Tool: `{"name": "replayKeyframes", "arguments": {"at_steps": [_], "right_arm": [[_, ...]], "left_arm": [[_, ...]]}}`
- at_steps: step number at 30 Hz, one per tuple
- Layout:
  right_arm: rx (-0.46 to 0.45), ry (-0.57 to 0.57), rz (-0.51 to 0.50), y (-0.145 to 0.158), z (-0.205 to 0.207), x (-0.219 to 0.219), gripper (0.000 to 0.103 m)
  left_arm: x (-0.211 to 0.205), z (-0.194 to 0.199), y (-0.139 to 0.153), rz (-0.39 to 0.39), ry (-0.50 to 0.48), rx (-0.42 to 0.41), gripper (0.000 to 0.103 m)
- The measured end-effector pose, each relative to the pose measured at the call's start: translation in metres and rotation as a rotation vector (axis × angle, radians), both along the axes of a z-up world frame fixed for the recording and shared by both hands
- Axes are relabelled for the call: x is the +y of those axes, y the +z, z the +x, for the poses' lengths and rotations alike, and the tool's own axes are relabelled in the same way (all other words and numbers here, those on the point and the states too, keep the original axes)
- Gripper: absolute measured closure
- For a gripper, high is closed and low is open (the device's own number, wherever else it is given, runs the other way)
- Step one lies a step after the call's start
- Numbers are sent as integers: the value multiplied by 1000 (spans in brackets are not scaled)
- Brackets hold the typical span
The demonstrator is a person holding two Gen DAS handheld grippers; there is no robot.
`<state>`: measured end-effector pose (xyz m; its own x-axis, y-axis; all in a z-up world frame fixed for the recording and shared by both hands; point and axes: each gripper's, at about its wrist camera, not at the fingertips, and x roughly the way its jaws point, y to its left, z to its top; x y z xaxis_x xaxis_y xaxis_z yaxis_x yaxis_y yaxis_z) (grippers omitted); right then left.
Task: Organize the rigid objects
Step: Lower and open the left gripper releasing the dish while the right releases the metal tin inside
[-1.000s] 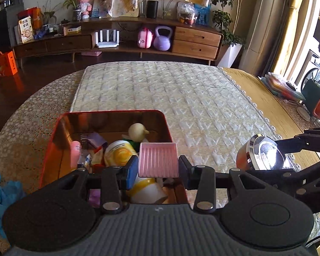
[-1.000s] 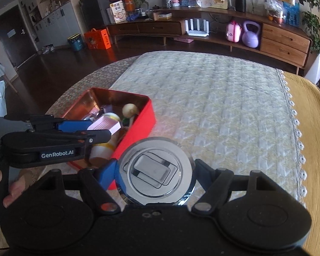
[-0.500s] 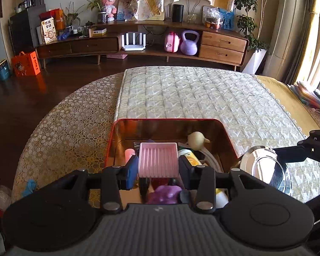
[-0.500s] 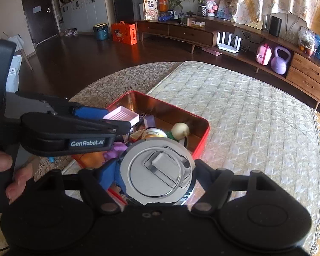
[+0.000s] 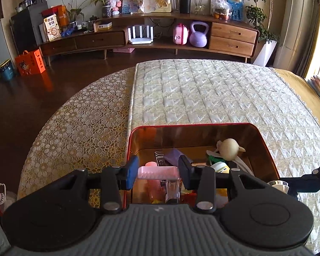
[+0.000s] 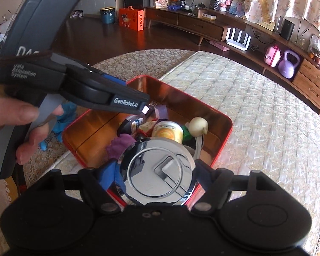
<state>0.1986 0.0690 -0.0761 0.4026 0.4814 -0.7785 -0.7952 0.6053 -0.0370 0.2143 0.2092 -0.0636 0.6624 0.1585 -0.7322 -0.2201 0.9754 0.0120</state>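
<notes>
A red tin box (image 5: 264, 140) with a shiny copper inside sits on the quilted table; it also shows in the right wrist view (image 6: 228, 125). It holds several small items, among them a cream onion-shaped toy (image 5: 229, 148) and a yellow can (image 6: 167, 131). My left gripper (image 5: 158, 172) is shut on a pink ribbed block (image 5: 158, 171), held over the box's left half. My right gripper (image 6: 157, 177) is shut on a round chrome disc (image 6: 157, 170) over the box's near edge. The left gripper also shows in the right wrist view (image 6: 146, 108).
A quilted cream cloth (image 5: 202, 93) covers the table over a gold circle-patterned cloth (image 5: 81, 119). A blue rag (image 6: 66, 115) lies left of the box. A wooden sideboard (image 5: 147, 36) stands beyond the dark floor.
Both grippers have moved over the red box with their loads. The pink block has dipped lower and now shows edge-on. The chrome disc has come over the box's near edge.
</notes>
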Motion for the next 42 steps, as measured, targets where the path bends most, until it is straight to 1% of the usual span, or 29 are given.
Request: {"name": "replayKeyframes", "arguments": {"at_steps": [6, 10, 13, 17, 18, 20, 22, 25, 32, 34, 36, 39, 42], "right_arm": [[18, -5, -16, -8, 1, 4, 26], [26, -18, -16, -10, 2, 3, 26], [27, -24, -9, -9, 2, 1, 26], [26, -36, 25, -3, 1, -5, 25], [23, -41, 33, -1, 0, -7, 25], [22, -44, 52, 3, -2, -13, 25], [22, -51, 71, 7, -4, -18, 25], [35, -63, 108, 13, -5, -28, 24], [53, -90, 174, 26, -11, -54, 22], [49, -98, 192, 31, -13, -63, 21], [45, -109, 212, 34, -15, -72, 21], [36, -132, 236, 39, -20, -87, 20], [20, -142, 250, 43, -24, -97, 18]], "left_arm": [[1, -2, -12, -21, 5, 17, 63], [0, -4, -14, -29, 8, 22, 62], [-2, -6, -15, -32, 4, 26, 62], [-4, -9, -18, -40, 3, 39, 61], [-5, -10, -18, -43, 4, 40, 60], [-7, -13, -18, -47, 2, 34, 54], [-9, -17, -17, -64, -3, 20, 45], [-13, -23, -13, -65, -1, 7, 38], [-21, -43, 5, -72, -2, -38, 36], [-23, -50, 12, -74, -1, -56, 31], [-26, -59, 19, -82, 2, -79, 29], [-31, -70, 28, -87, 1, -101, 28], [-37, -80, 36, -70, 9, -121, 28]]}}
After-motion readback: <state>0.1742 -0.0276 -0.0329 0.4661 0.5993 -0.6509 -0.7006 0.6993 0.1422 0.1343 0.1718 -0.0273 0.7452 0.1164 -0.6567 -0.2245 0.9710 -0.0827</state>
